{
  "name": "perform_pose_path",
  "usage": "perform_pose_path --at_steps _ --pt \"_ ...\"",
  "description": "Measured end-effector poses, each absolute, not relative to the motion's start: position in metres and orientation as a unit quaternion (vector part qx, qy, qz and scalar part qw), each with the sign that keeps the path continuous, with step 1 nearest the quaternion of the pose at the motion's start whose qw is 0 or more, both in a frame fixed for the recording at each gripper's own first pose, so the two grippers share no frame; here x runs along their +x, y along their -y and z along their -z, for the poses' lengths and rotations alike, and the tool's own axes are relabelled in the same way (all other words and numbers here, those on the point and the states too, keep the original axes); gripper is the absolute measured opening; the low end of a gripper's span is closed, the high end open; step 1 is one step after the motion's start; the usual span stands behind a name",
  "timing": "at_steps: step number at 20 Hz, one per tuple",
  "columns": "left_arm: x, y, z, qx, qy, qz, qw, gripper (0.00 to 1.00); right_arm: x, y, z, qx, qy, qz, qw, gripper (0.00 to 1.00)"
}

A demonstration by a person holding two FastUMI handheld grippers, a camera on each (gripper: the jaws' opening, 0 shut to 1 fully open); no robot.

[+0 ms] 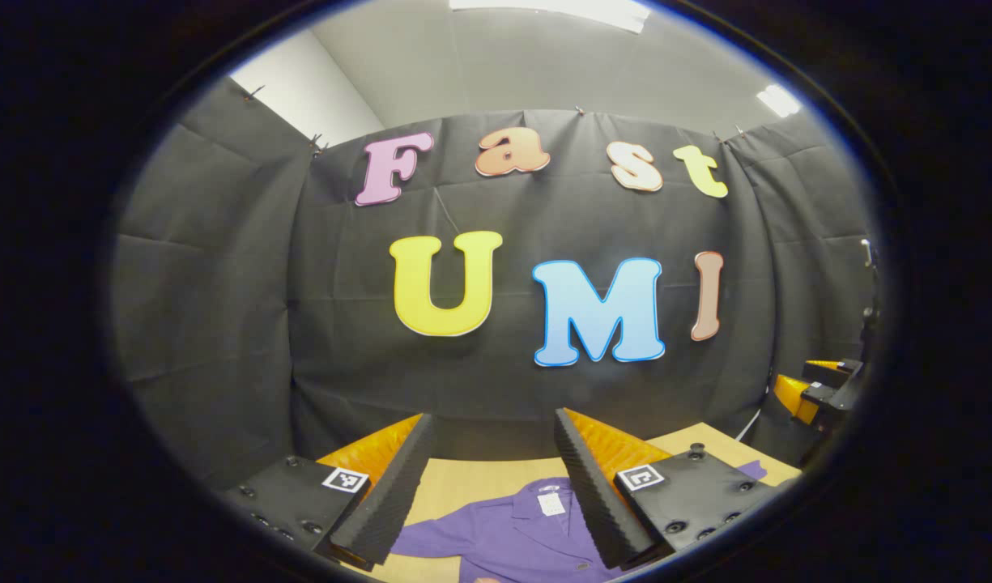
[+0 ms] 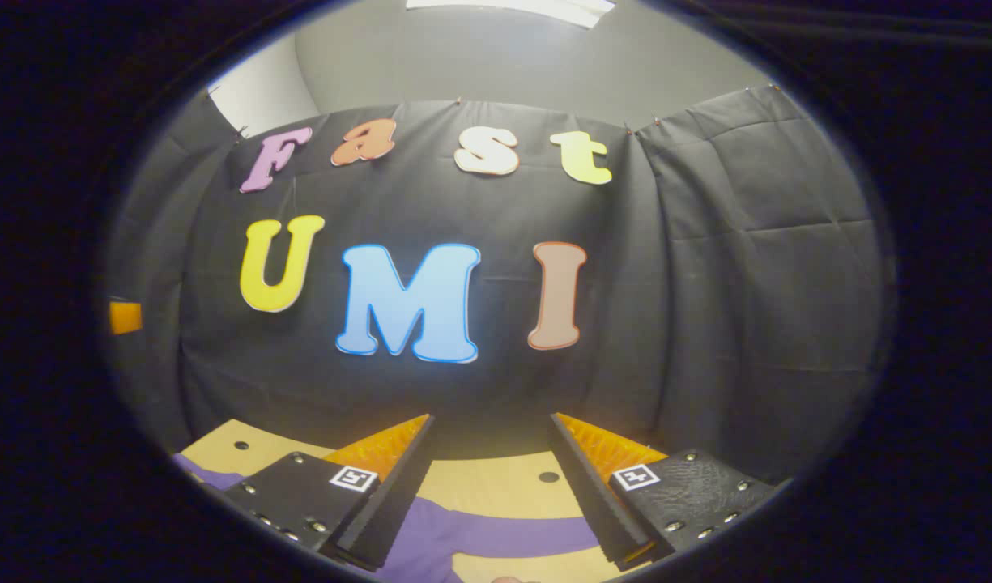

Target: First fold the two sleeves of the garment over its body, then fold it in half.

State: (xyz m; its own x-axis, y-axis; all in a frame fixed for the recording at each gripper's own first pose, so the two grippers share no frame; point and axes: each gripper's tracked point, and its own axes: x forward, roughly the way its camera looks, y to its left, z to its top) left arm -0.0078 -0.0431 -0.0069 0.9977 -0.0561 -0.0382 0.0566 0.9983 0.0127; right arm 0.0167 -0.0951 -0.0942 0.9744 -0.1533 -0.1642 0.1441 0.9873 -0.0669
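Left gripper view: purple garment (image 1: 512, 534) flat, table (image 1: 463, 482).

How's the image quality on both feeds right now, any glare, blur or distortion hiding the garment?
Left gripper view: sharp, strong fisheye bending at the rim; the purple garment is evenly lit between the open left gripper. Right gripper view: same curvature, ceiling light blown out at top, no glare on the table; a garment sleeve lies below the open right gripper.

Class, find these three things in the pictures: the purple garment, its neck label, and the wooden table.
purple garment (image 1: 504, 534), left gripper view, on its chest panel.
neck label (image 1: 551, 504), left gripper view, on the label's middle.
wooden table (image 2: 496, 486), right gripper view, on bare tabletop.
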Motion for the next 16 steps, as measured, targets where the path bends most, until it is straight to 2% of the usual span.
perform_pose_path --at_steps 10,16 --pt "-0.003 0.067 0.015 0.022 -0.034 0.017 0.999 0.93 0.032 0.219 0.217 -0.037 -0.18 0.147 0.972 0.9" --pt "0.004 0.09 0.023 0.028 -0.047 0.01 0.998 0.94 0.036 0.275 0.29 -0.022 -0.24 0.171 0.955 0.9"
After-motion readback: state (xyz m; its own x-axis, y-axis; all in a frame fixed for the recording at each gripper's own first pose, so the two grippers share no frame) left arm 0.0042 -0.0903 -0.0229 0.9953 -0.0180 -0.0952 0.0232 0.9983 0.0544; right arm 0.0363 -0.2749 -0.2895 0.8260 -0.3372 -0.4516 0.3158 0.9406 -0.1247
